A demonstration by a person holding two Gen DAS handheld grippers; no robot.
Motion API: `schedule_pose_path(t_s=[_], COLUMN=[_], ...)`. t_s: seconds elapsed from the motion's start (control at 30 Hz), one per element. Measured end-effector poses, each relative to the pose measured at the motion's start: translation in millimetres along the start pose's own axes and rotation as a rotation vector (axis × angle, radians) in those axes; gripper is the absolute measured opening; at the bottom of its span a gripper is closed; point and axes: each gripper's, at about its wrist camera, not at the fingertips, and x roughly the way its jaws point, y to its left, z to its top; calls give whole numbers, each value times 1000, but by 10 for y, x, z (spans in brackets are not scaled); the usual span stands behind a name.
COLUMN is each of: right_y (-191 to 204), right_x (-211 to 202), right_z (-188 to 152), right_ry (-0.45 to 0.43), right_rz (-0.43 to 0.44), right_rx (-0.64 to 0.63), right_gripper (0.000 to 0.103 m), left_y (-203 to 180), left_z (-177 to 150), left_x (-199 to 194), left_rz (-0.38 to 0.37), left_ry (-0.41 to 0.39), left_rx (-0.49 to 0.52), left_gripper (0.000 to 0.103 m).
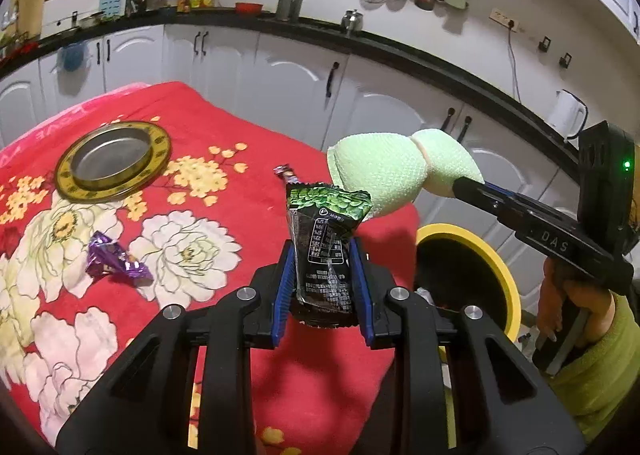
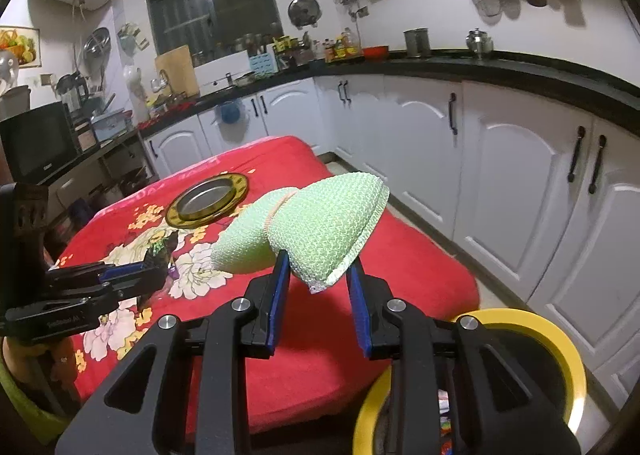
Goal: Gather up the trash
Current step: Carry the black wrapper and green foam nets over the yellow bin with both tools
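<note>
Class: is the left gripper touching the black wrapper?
Touching. The left wrist view shows the left gripper with both blue fingers pressed against the sides of the black wrapper, holding it up.

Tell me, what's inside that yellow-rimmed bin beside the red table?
Inside the yellow-rimmed bin the left wrist view shows something pale and crumpled near the front; the right wrist view shows colourful scraps. The rest is dark, and the right gripper, holding the green sponge, covers much of the opening.

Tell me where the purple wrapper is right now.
In the left wrist view, the purple wrapper lies on the red blanket, left of the left gripper, below the gold-rimmed dish.
</note>
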Motion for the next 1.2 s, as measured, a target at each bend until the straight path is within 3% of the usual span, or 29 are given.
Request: schedule_pose_path(t_s=[0.73,1.2], right_y=[-509,-948], right_x=[-606,-857], right_z=[-238,-563], right_ry=[-40,11], right_rz=[-147,-247], right_rx=[58,92], right_gripper=[28,28], left_y=[-640,-1282], left_z=[-74,-112], left_x=[193,567], left_rz=[-74,-168], left_ry=[19,68], left_rx=[110,215], left_gripper=[21,21])
